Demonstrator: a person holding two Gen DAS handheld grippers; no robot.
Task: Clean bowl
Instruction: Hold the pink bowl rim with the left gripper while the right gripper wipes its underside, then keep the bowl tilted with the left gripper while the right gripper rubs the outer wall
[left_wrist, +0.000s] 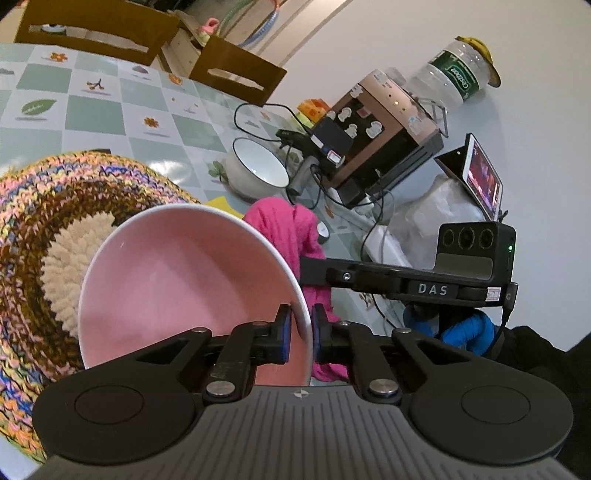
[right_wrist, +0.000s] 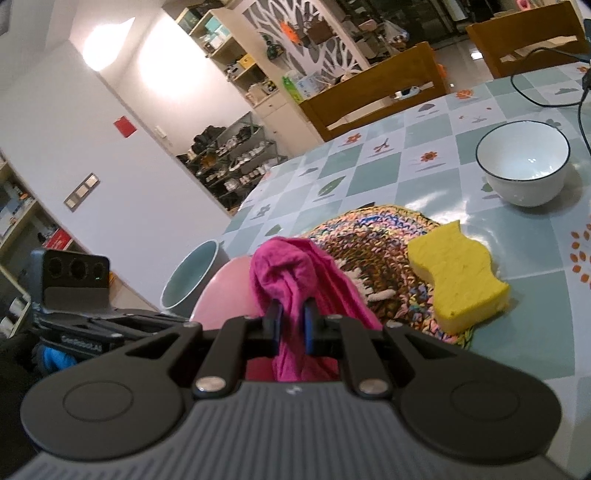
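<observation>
The left gripper (left_wrist: 301, 325) pinched the pink bowl (left_wrist: 177, 291) by its rim: rigid, glazed, slippery, breakable. The right gripper (right_wrist: 291, 325) clenched the soft pink cloth (right_wrist: 295, 280).

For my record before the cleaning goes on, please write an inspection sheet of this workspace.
Surface: table with checked green-and-white oilcloth; multicoloured round crocheted mat on it.
Job's things: glossy pink bowl, tilted; magenta cloth; yellow wavy sponge at the mat's edge.
Clutter: white bowl with dark rim; grey-green bowl; clear plastic water bottle; banana; tablet, lit.
Grippers: left gripper fingers shut on the pink bowl's rim; right gripper shut on the cloth.
Cables: black cables by the copper-coloured box.
Surroundings: wooden chairs; shelves.
</observation>
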